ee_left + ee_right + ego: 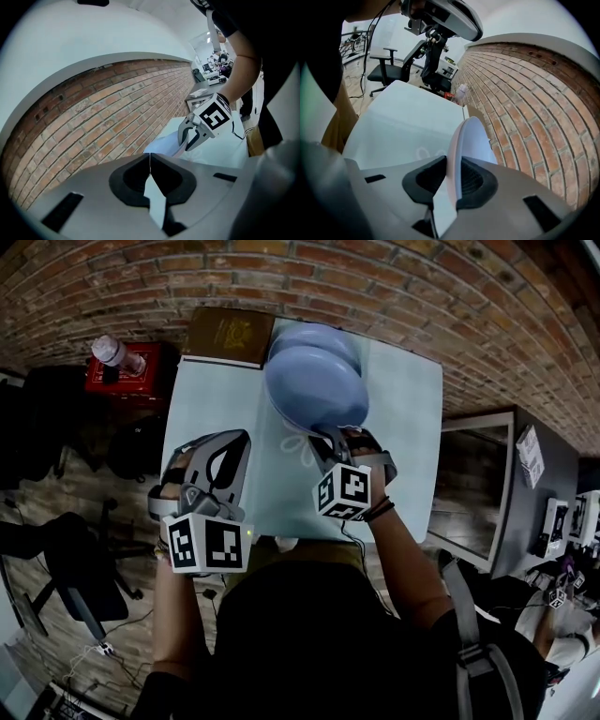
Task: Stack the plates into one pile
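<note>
A pale blue surface (403, 418) stands against a brick wall (450, 296). It has a faint white looped mark (300, 448) near its middle and a brown book (228, 336) lying flat at its far left corner. Just left of that corner sits a red box (141, 382) with a clear bottle (117, 352) lying on top. A black office chair (70, 568) stands further left, and a dark desk (544, 484) carrying small items is off to the right.

Left hand-held gripper (150, 161) closed, right (451, 178) clamped
</note>
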Action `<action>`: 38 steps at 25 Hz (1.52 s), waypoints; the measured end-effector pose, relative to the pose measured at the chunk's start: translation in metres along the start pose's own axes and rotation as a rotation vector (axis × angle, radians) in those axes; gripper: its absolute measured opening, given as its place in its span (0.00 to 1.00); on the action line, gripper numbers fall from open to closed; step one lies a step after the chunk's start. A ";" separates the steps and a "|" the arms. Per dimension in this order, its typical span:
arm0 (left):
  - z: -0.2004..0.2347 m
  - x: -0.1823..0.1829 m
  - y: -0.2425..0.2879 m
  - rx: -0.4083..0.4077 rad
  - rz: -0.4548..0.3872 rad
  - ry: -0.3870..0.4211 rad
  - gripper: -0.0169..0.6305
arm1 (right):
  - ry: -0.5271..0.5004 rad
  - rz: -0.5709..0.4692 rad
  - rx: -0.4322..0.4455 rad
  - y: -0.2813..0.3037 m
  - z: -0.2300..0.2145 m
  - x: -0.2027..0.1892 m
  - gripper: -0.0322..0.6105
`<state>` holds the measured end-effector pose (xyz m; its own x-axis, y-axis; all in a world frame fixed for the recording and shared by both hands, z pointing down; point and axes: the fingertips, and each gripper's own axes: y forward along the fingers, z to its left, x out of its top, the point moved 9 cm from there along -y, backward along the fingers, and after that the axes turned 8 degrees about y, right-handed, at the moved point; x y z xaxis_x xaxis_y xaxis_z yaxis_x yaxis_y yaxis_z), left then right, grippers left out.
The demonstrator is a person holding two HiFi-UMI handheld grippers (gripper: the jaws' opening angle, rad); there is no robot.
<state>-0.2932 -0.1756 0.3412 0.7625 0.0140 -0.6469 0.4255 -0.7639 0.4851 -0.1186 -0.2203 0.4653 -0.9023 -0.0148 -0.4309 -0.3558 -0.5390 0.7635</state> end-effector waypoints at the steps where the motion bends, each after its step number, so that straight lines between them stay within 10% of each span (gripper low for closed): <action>1: -0.001 -0.001 0.001 -0.003 0.004 -0.002 0.06 | 0.005 0.002 0.009 0.002 0.001 -0.001 0.18; 38: -0.006 0.007 0.002 -0.014 -0.008 0.005 0.06 | 0.081 0.065 -0.050 0.004 -0.006 -0.006 0.36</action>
<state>-0.2843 -0.1728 0.3408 0.7611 0.0233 -0.6482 0.4385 -0.7549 0.4877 -0.1132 -0.2273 0.4678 -0.8997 -0.1177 -0.4203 -0.2830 -0.5759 0.7669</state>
